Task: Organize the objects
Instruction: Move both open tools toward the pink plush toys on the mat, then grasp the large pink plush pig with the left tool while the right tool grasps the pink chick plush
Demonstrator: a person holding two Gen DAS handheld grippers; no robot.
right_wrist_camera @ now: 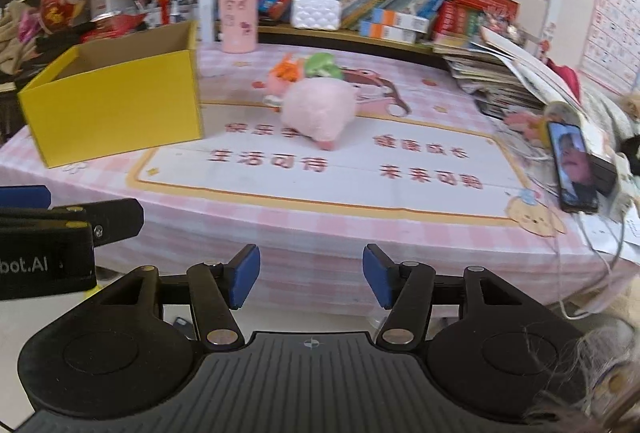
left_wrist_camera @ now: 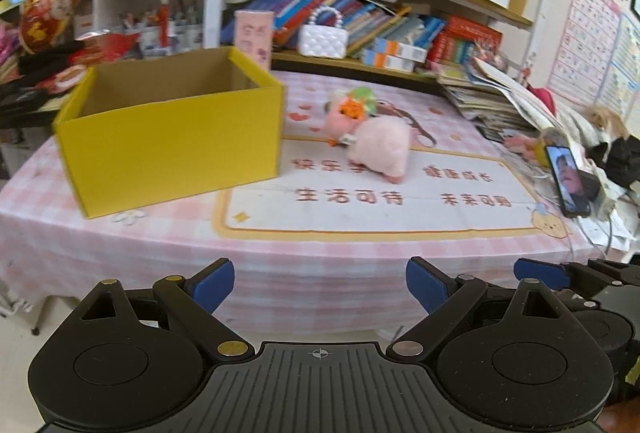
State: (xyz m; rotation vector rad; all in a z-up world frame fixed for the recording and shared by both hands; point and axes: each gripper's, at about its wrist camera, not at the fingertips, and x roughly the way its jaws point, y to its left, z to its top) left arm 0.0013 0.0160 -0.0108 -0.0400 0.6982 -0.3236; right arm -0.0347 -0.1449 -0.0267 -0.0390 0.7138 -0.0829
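A yellow cardboard box point(left_wrist_camera: 172, 137) point(right_wrist_camera: 116, 105) stands open-topped on the left of the pink checked table; nothing shows inside it. Right of the box lies a pale pink plush toy point(left_wrist_camera: 380, 149) point(right_wrist_camera: 320, 109), and behind it a smaller pink plush with orange and green parts point(left_wrist_camera: 350, 109) point(right_wrist_camera: 300, 73). My left gripper point(left_wrist_camera: 320, 289) hangs wide open in front of the table's near edge, nothing between its blue pads. My right gripper point(right_wrist_camera: 311, 283) is open too, narrower, also short of the table edge and empty. Each gripper shows at the side of the other's view.
A phone point(left_wrist_camera: 568, 181) point(right_wrist_camera: 572, 169) with a lit screen leans at the table's right, with cables beside it. A stack of books and magazines point(left_wrist_camera: 492, 93) fills the back right. A pink canister point(right_wrist_camera: 237, 19) and a white quilted handbag point(right_wrist_camera: 316, 11) stand before crowded bookshelves.
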